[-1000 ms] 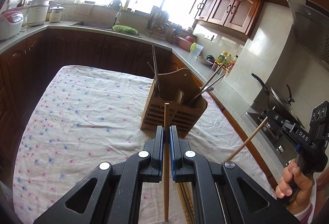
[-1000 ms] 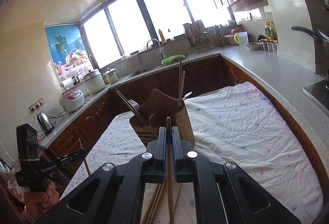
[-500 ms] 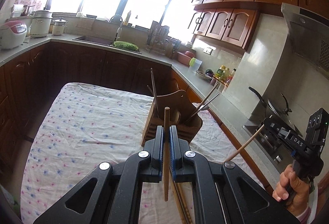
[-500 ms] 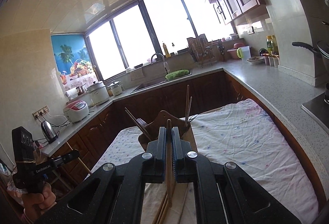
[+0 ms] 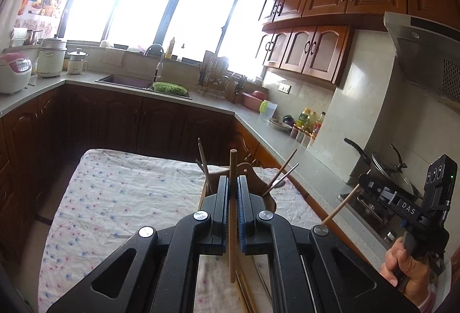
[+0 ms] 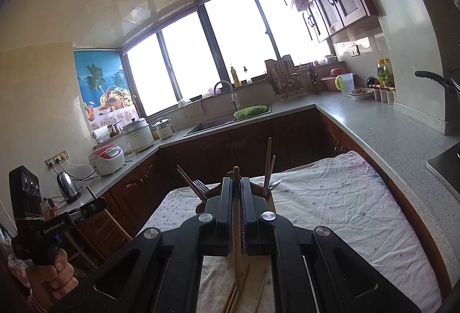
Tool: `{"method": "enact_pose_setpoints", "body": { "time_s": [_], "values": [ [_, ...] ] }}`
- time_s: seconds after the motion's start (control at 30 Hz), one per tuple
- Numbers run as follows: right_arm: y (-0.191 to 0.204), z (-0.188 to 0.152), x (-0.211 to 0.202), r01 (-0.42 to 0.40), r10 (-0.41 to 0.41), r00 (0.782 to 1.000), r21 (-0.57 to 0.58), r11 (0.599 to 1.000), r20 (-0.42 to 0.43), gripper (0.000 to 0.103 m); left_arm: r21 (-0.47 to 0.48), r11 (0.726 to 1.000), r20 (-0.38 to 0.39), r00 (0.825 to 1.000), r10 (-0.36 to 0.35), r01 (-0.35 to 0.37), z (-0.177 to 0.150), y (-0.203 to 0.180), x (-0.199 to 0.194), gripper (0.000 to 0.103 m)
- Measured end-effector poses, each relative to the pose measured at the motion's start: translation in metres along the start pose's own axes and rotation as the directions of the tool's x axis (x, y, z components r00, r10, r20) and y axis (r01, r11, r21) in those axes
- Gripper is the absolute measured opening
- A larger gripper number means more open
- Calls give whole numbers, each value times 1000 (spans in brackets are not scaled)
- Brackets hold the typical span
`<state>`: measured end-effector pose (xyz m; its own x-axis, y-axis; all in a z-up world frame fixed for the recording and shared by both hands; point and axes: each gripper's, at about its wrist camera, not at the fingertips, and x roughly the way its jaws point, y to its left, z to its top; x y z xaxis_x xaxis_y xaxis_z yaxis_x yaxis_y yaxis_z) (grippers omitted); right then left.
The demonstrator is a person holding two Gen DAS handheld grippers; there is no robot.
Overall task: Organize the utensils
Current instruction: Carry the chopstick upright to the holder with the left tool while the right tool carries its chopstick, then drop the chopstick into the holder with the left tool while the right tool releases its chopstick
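Note:
My left gripper [image 5: 233, 183] is shut on a wooden chopstick [image 5: 232, 215], held upright above the table. My right gripper [image 6: 236, 185] is shut on another wooden chopstick [image 6: 236, 221]; it also shows in the left wrist view [image 5: 342, 205], held out to the right. The wooden utensil holder [image 5: 260, 186] stands on the table just behind the fingers, mostly hidden by them. It holds chopsticks, a fork [image 6: 199, 186] and a spoon [image 6: 274, 183]. More chopsticks [image 6: 235, 295] lie on the cloth under the grippers.
The table has a floral cloth [image 5: 115, 198]. Dark cabinets and a grey counter [image 6: 373, 123] ring it, with a sink [image 5: 126, 81], rice cookers [image 5: 14, 73] and a stove with a pan [image 5: 382, 169] to the right.
Both grippers have risen and tilted up with their chopsticks. The utensil holder has dropped lower in both views and is now mostly behind the fingers.

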<state>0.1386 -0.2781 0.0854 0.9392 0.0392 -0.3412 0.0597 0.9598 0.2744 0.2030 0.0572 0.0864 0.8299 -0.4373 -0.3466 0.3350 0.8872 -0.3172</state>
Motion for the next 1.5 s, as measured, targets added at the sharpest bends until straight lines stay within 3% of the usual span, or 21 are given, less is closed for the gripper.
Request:
{"method": "enact_pose_setpoints", "body": {
  "time_s": [0.37,0.6,0.83,1.1,1.37,1.5],
  "values": [
    [3,46,39,19,-19,996,6,1000,89,5,61,998,119,993,15,-23,38,-12,44,4],
    [2,61,77,40,-39,992,-3,999,122,5,64,996,156,986,52,-62,39,-13,95,4],
    [-7,38,110,72,-72,992,3,997,104,5,18,993,129,985,111,-115,8,-2,157,4],
    [-22,5,134,104,-104,993,8,995,53,5,-13,992,74,989,126,-126,-19,7,205,4],
    [-36,-5,145,118,-118,993,34,992,0,5,4,991,12,991,135,-135,-10,10,226,5],
    [-37,-4,147,115,-115,993,38,993,-9,5,3,991,6,991,132,-132,-1,14,217,5]
  ]
}}
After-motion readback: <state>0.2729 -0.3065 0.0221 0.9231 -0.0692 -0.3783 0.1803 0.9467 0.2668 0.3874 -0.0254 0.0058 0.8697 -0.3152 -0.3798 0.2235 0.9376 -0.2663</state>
